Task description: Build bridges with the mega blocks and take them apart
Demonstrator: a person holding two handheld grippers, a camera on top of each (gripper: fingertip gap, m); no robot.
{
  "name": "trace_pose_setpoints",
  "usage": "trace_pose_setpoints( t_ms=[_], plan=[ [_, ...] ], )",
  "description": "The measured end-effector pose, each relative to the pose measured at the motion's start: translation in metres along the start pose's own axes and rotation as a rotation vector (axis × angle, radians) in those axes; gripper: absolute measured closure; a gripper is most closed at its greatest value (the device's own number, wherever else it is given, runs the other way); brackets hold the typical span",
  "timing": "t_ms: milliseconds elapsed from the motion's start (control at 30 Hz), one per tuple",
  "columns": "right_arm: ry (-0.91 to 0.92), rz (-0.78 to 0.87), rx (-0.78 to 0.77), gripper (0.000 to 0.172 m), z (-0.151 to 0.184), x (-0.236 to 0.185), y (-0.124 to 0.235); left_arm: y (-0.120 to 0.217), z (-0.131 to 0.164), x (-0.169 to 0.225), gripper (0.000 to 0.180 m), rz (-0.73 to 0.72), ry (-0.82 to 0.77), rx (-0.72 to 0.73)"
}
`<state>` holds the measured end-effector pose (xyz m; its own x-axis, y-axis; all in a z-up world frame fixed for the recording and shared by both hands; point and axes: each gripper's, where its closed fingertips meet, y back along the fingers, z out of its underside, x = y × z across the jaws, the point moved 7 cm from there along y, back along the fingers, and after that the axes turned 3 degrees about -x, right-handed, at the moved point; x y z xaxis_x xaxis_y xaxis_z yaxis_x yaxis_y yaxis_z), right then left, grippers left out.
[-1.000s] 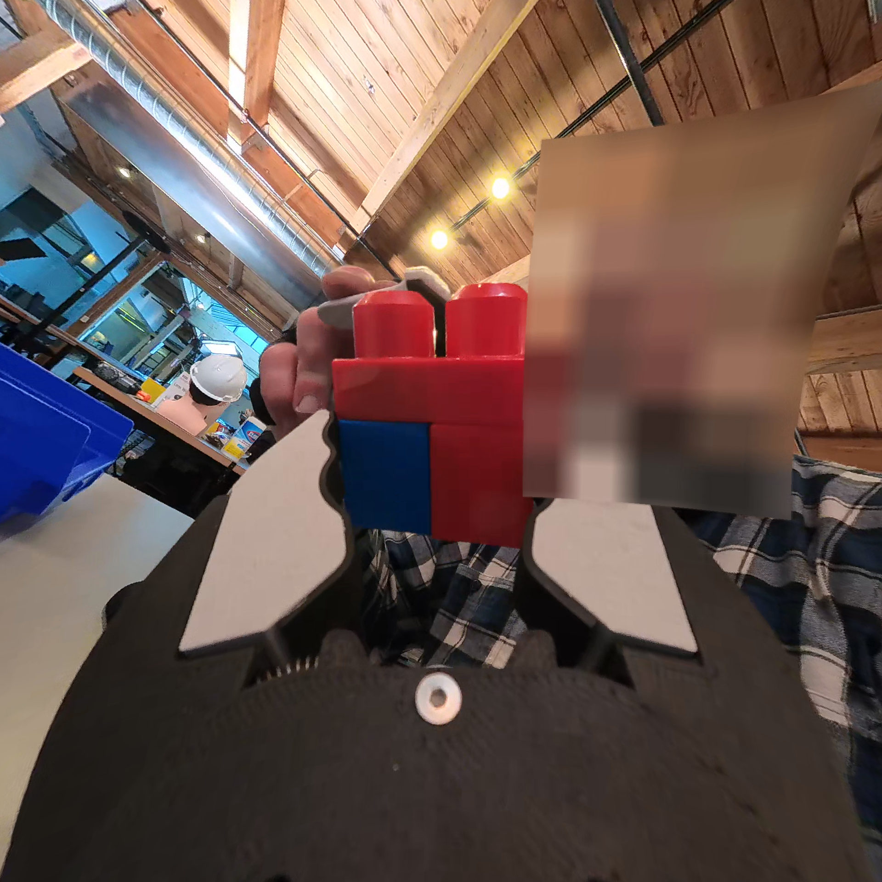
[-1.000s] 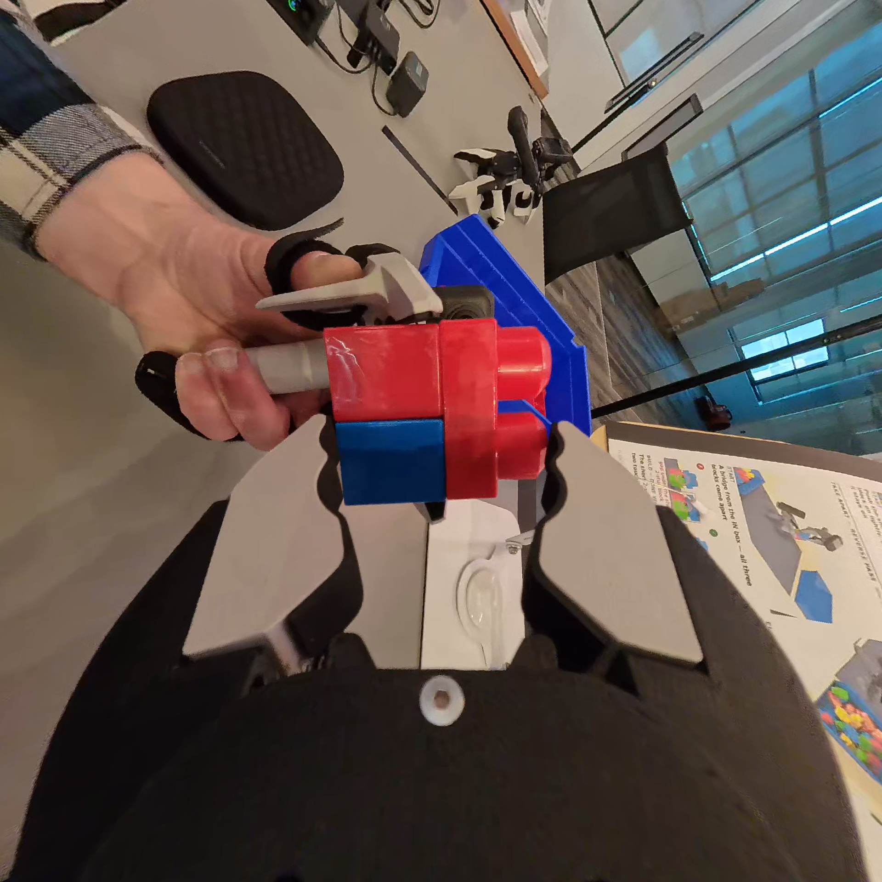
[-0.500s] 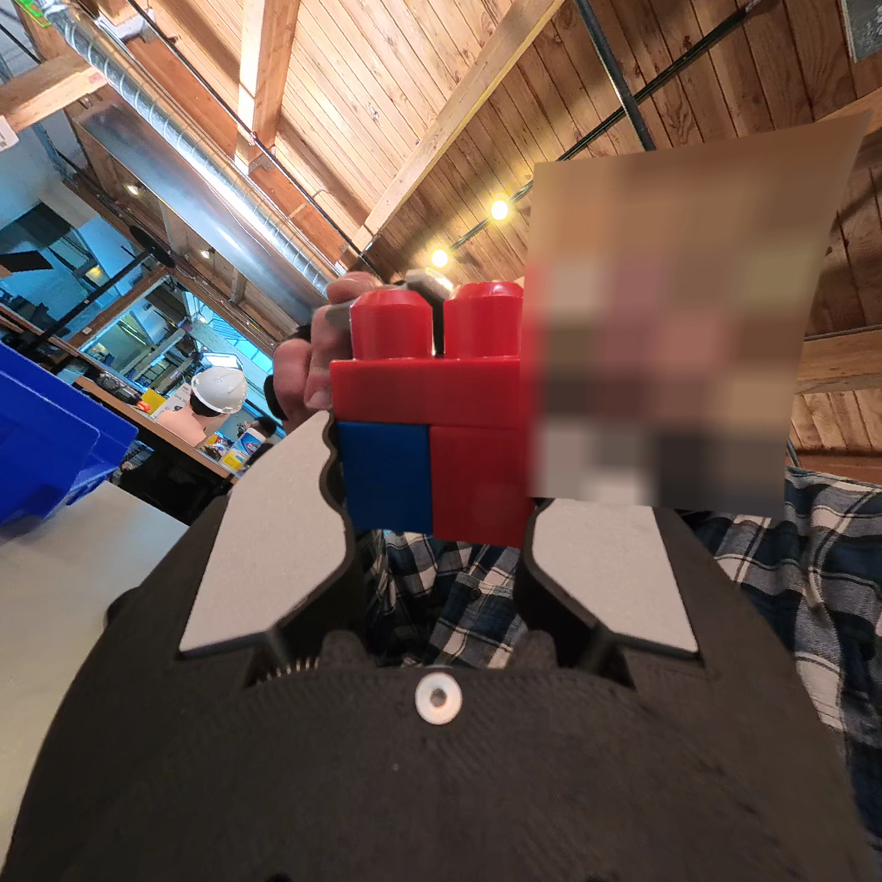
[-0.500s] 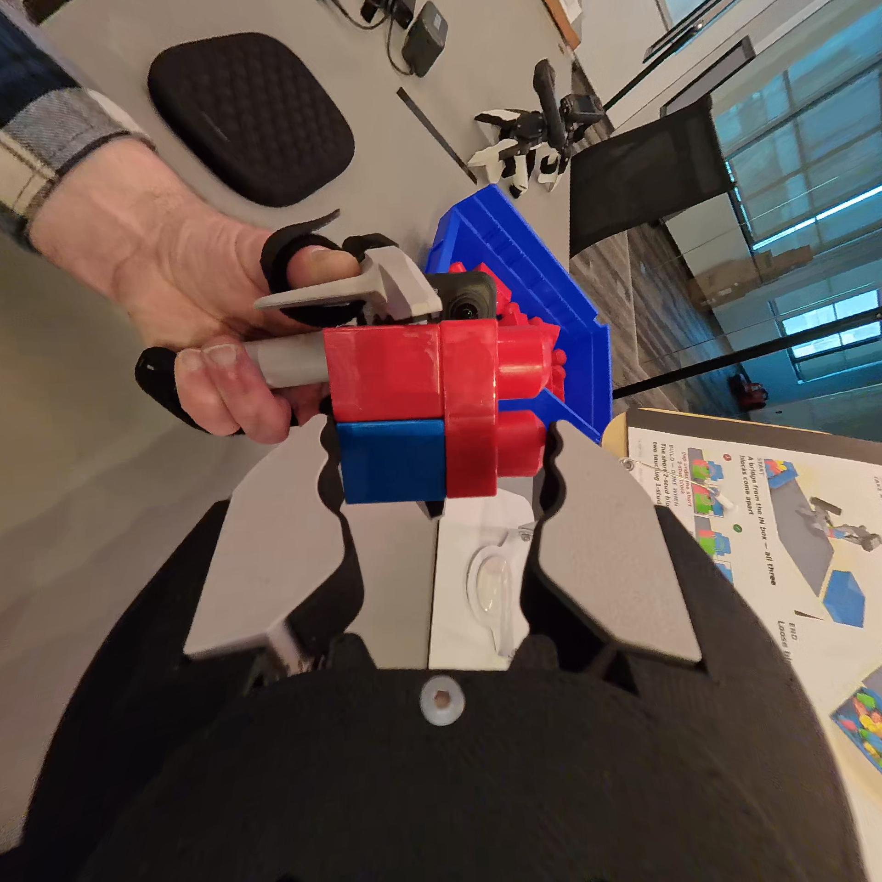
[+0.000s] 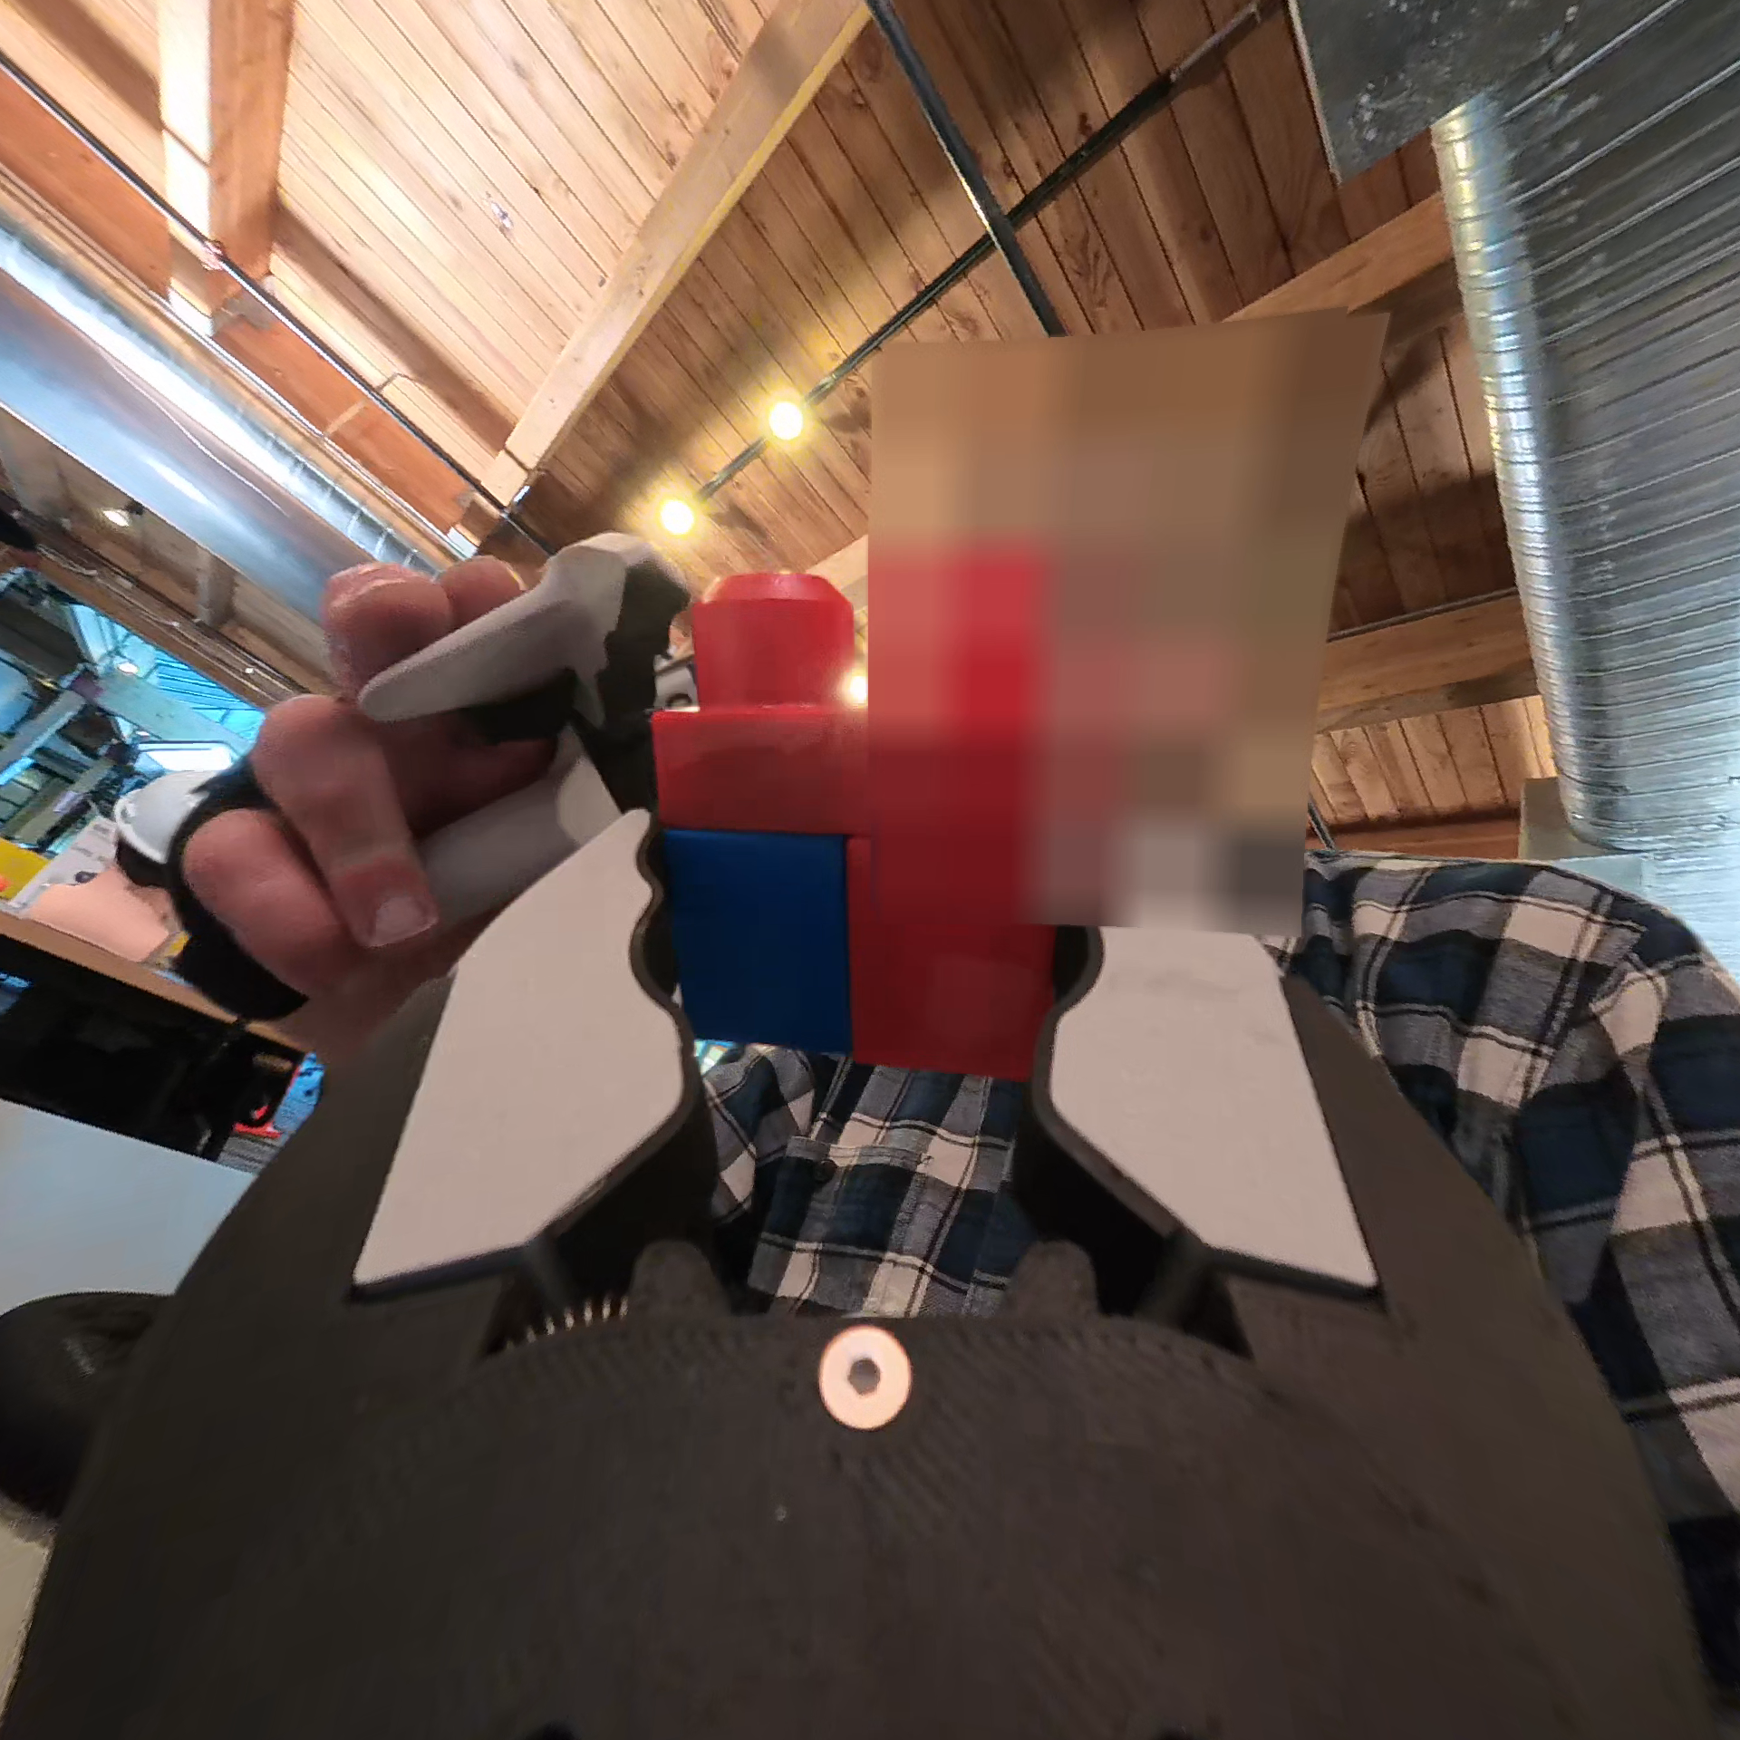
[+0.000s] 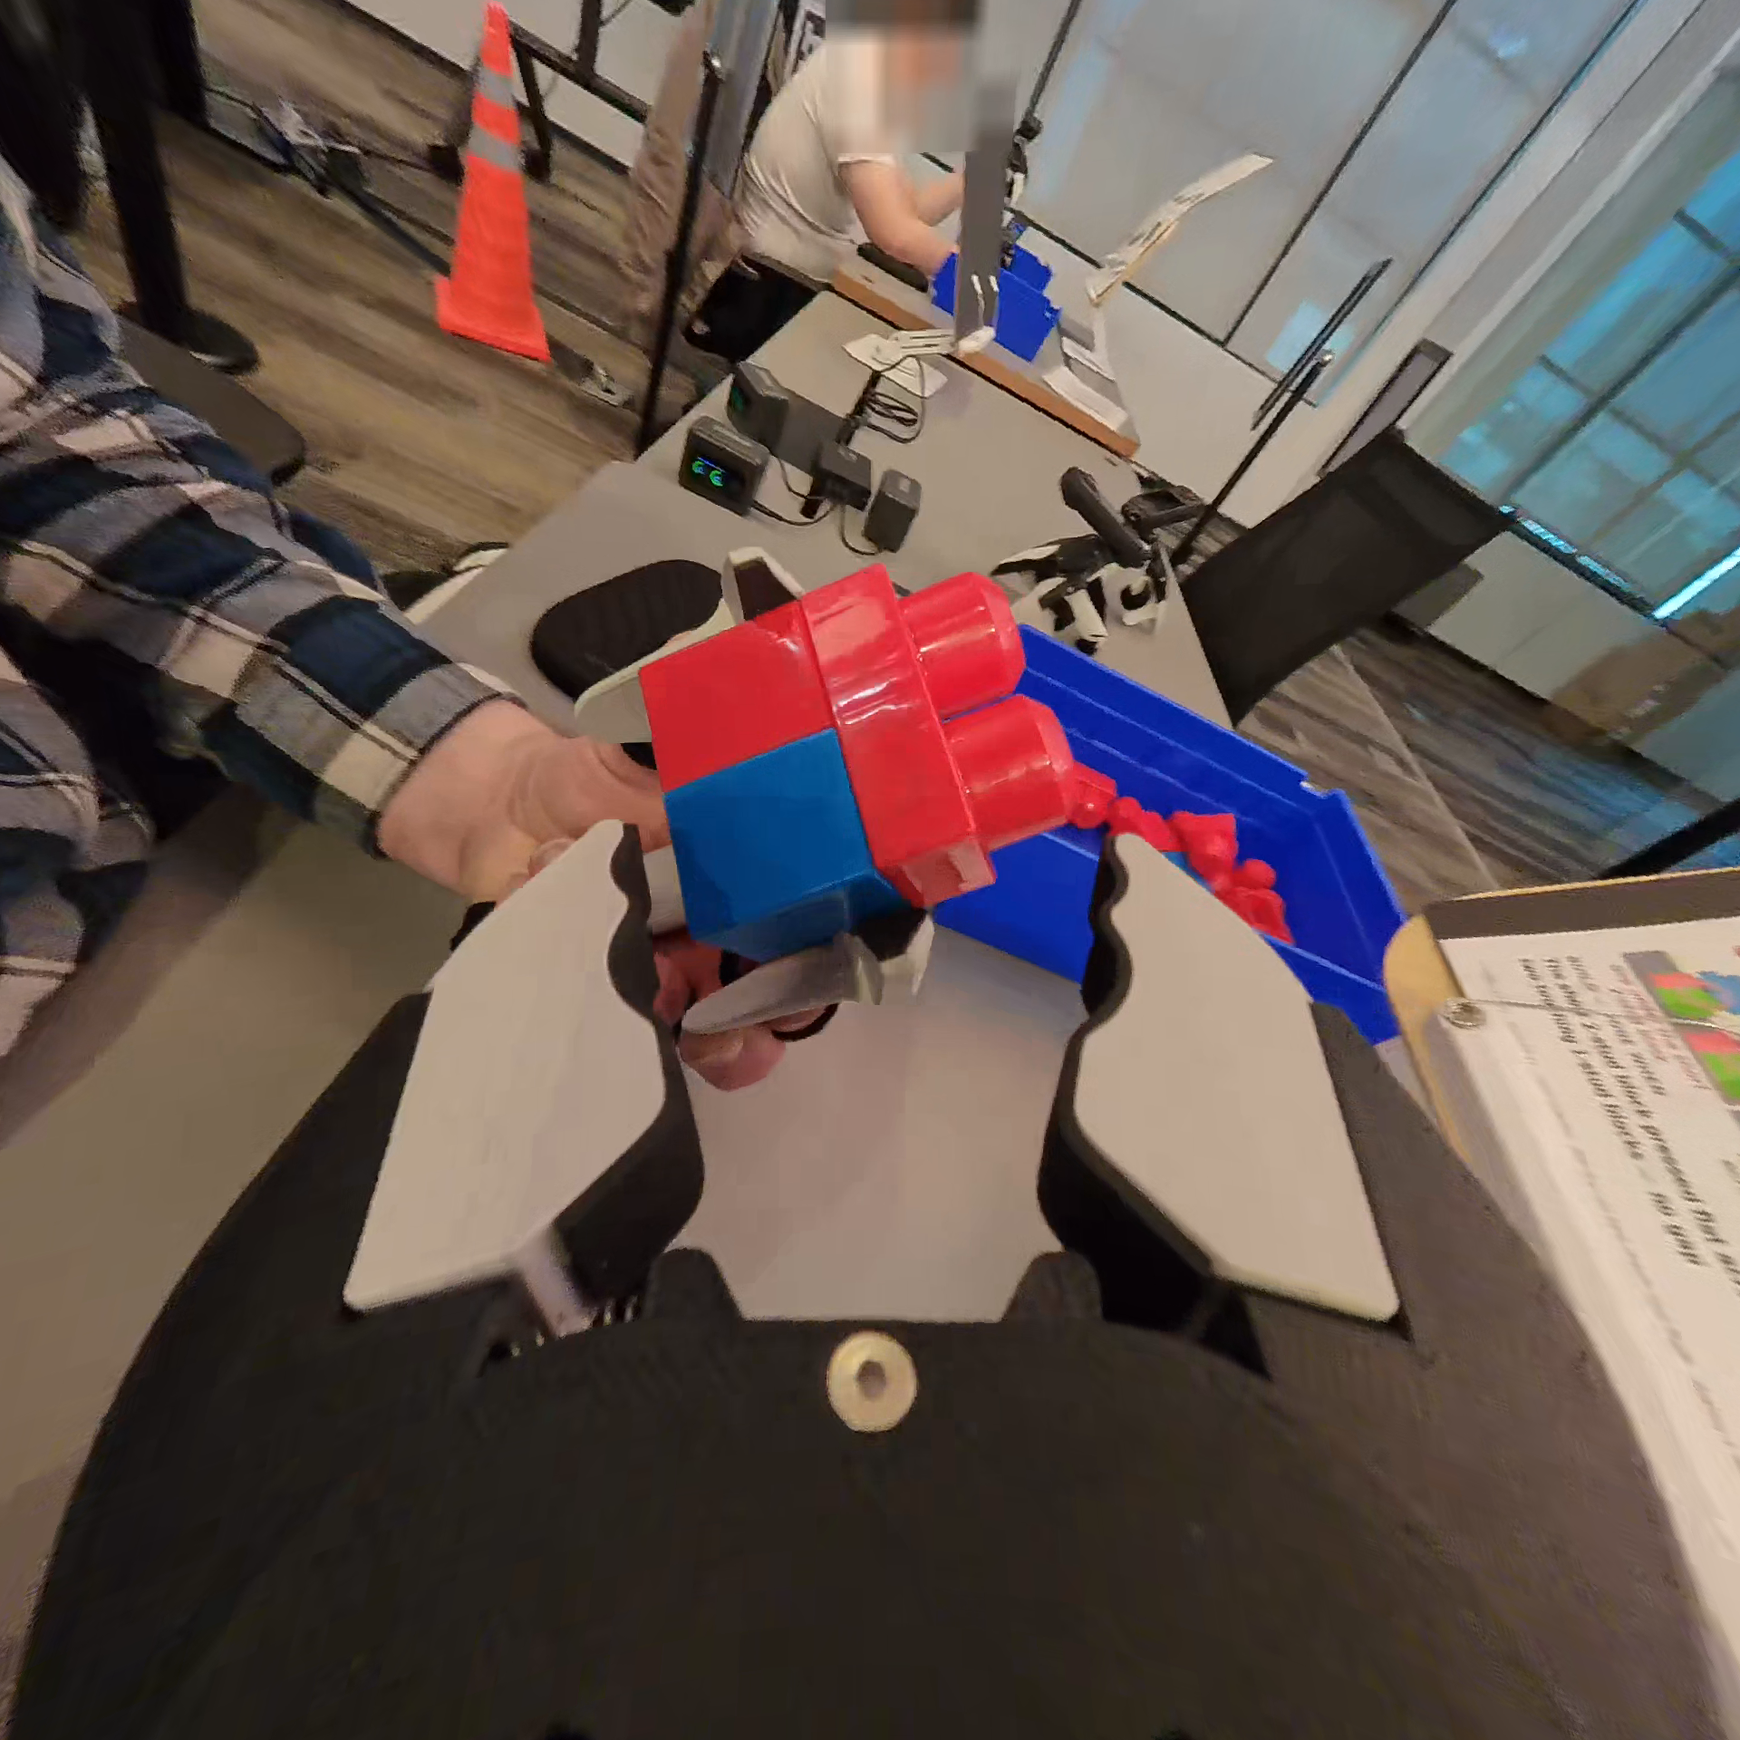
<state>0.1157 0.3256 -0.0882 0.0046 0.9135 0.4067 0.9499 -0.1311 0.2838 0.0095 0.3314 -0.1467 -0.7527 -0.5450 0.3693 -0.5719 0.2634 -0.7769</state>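
Bridge (image 5: 852, 904) clamped between left gripper's (image 5: 857, 951) fingertips.

The left wrist camera sits low, tilted up past its gripper at a plank ceiling (image 5: 584, 235) and plaid shirt (image 5: 1412, 1083). The right one looks down across a grey table (image 6: 235, 1083). Both closely frame the red-and-blue plastic block cluster (image 5: 753, 904) (image 6: 800, 772).

My left hand-held gripper (image 5: 852, 927): both pads pressed on the block stack. My right hand-held gripper (image 6: 871, 904): jaws spread, clear of it.
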Motion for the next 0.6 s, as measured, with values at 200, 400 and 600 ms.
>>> trace_pose_setpoints(
  t_ms=[200,400,600],
  plan=[
    [-0.209,-0.233,0.132,0.106,0.001,0.001,0.002,-0.007,0.009,0.001,0.103,0.055,0.01,-0.096],
    [-0.376,-0.521,0.182,0.13,0.004,-0.005,-0.002,-0.017,0.023,-0.001,0.103,0.044,0.026,-0.266],
    [-0.466,-0.566,0.234,0.133,0.004,-0.002,-0.003,-0.014,0.019,0.001,0.103,-0.016,-0.004,-0.31]
  ],
)
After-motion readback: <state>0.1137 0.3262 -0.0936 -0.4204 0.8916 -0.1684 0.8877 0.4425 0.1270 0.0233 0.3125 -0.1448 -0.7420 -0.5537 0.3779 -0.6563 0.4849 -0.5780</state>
